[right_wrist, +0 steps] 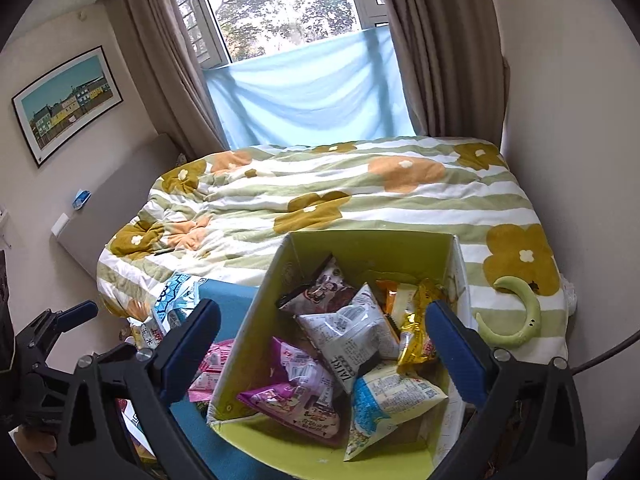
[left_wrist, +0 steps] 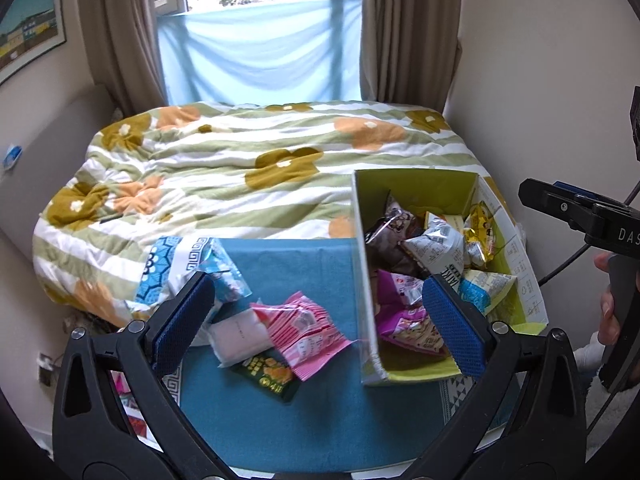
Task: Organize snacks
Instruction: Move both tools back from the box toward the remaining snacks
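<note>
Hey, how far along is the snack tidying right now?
Mostly done: the green box already holds many packets. Nothing is in hand; the left gripper and right gripper are both open and empty. Left: the pink packet, white packet and dark green packet on the blue mat.

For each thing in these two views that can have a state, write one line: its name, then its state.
Left gripper: open, empty, above the loose packets.
Right gripper: open, empty, over the box.
Cardboard box: open-topped, partly filled with snack packets.
Pink snack packet: sealed, lying on the blue cloth outside the box.
Dark green packet: lying partly under the pink one.
Curtains: drawn apart.
</note>
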A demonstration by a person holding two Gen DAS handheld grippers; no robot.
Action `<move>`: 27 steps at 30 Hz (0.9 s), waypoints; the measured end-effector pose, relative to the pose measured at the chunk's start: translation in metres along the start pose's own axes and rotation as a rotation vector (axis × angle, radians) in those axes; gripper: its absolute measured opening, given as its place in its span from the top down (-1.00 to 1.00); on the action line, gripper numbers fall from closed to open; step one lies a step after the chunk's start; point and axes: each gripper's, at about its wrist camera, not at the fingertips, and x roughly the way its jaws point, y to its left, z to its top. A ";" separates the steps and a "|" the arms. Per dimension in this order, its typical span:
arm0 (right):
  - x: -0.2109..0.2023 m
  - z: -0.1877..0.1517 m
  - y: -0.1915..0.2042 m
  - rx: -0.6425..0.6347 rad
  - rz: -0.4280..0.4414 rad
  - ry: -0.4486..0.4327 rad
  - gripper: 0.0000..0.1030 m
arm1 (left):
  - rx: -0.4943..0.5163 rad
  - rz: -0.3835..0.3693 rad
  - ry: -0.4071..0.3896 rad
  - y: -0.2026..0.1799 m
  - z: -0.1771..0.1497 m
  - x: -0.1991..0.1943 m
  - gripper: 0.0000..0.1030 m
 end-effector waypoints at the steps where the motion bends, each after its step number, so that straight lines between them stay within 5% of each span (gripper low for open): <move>1: 0.000 -0.001 0.008 -0.010 0.007 0.000 -0.98 | -0.007 0.010 0.000 0.009 -0.003 -0.003 -0.99; 14: 0.019 -0.040 0.137 -0.031 0.064 -0.006 -0.98 | -0.021 0.033 0.057 0.155 -0.049 -0.023 -0.99; 27: 0.082 -0.138 0.234 0.037 0.006 0.102 -0.98 | 0.013 -0.043 0.150 0.264 -0.117 0.021 -0.99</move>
